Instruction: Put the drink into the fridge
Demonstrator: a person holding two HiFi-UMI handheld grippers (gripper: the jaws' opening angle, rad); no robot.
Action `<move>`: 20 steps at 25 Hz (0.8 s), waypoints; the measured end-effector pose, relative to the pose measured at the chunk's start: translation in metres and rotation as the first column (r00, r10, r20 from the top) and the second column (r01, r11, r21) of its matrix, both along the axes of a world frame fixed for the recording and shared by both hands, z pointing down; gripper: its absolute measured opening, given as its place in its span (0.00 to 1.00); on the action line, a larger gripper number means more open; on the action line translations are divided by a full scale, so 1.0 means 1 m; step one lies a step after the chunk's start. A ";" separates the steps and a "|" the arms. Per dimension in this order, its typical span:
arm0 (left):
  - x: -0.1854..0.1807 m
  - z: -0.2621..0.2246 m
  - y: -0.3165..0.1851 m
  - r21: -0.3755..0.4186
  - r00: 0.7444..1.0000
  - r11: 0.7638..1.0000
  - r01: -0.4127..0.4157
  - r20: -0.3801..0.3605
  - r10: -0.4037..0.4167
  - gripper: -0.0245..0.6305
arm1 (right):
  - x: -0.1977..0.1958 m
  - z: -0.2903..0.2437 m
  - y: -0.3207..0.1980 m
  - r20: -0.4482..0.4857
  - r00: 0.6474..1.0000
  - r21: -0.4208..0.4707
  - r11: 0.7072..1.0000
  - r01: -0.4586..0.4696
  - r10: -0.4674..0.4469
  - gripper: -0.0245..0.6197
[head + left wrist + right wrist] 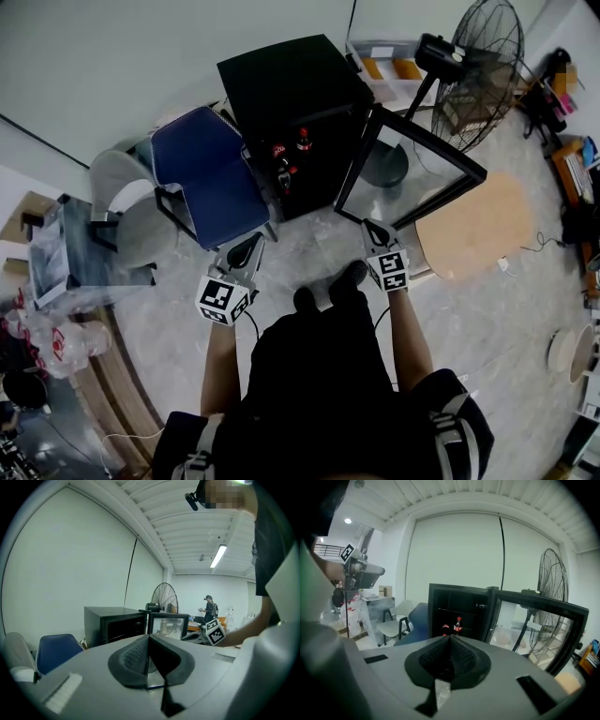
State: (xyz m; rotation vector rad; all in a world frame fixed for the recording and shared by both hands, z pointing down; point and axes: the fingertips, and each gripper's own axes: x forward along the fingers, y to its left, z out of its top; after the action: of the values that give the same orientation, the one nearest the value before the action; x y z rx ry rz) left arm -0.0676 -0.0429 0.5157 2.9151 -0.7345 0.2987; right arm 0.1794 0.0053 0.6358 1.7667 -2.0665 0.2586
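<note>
The drink (458,625), a red-capped bottle, stands on a shelf inside the black fridge (286,89), whose glass door (412,173) hangs wide open. The left gripper (253,242) and right gripper (368,227) are both closed and empty. A hard push on the door could well topple the bottle.

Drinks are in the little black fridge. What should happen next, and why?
Probably push the glass-panelled door shut with the right hand-held gripper: red-capped drink bottles already stand inside the black fridge, the door hangs wide open, and it and the left hand-held gripper are shut, empty.
</note>
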 end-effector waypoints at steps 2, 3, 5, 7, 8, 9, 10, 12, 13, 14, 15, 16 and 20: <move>-0.002 0.000 -0.002 0.001 1.000 1.000 0.004 -0.001 -0.004 0.04 | -0.002 -0.001 0.000 0.000 1.000 -0.004 1.000 0.001 -0.001 0.04; -0.003 0.000 -0.004 0.002 1.000 1.000 0.005 -0.001 -0.005 0.04 | -0.002 0.000 -0.001 0.001 1.000 0.000 1.000 0.001 -0.001 0.04; -0.004 0.000 -0.005 0.004 1.000 1.000 0.009 -0.002 -0.009 0.04 | -0.002 0.001 -0.001 0.002 1.000 0.006 1.000 0.001 -0.001 0.04; -0.004 0.000 -0.004 0.006 1.000 1.000 0.009 -0.004 -0.009 0.04 | -0.002 0.002 0.000 0.001 1.000 0.002 1.000 0.000 0.000 0.04; -0.004 0.000 -0.004 0.006 1.000 1.000 0.007 -0.003 -0.007 0.04 | -0.002 0.003 0.001 0.001 1.000 0.000 1.000 -0.001 0.001 0.04; -0.005 0.000 -0.004 0.006 1.000 1.000 0.006 -0.003 -0.006 0.04 | -0.003 0.003 0.001 0.002 1.000 -0.001 1.000 -0.003 0.003 0.04; -0.006 0.000 -0.004 0.006 1.000 1.000 0.005 -0.003 -0.005 0.04 | -0.003 0.003 0.001 0.003 1.000 -0.001 1.000 -0.005 0.005 0.04; -0.007 0.000 -0.005 0.004 1.000 1.000 0.005 -0.006 -0.005 0.04 | -0.003 0.002 -0.001 0.004 1.000 0.001 1.000 -0.009 0.009 0.04; -0.008 0.000 -0.006 0.005 1.000 1.000 0.006 -0.007 -0.006 0.04 | -0.004 0.001 -0.003 0.003 1.000 0.004 1.000 -0.009 0.009 0.04; -0.008 -0.001 -0.007 0.007 1.000 1.000 0.006 -0.009 -0.006 0.04 | -0.005 0.000 -0.004 0.001 1.000 0.006 1.000 -0.009 0.009 0.04; -0.008 -0.002 -0.007 0.009 1.000 1.000 0.007 -0.011 -0.007 0.04 | -0.006 0.000 -0.005 -0.001 1.000 0.007 1.000 -0.007 0.007 0.04; -0.009 -0.002 -0.007 0.012 1.000 1.000 0.008 -0.012 -0.007 0.04 | -0.007 0.000 -0.006 -0.001 1.000 0.005 1.000 -0.007 0.007 0.04; -0.012 -0.003 -0.008 0.016 1.000 1.000 0.010 -0.014 -0.010 0.04 | -0.012 -0.001 -0.005 -0.002 1.000 -0.005 1.000 0.001 -0.001 0.04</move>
State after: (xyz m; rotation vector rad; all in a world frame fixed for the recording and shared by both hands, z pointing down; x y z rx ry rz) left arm -0.0792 -0.0509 0.5123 2.9245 -0.7521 0.2720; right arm 0.1672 0.0001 0.6347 1.7623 -2.0639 0.2612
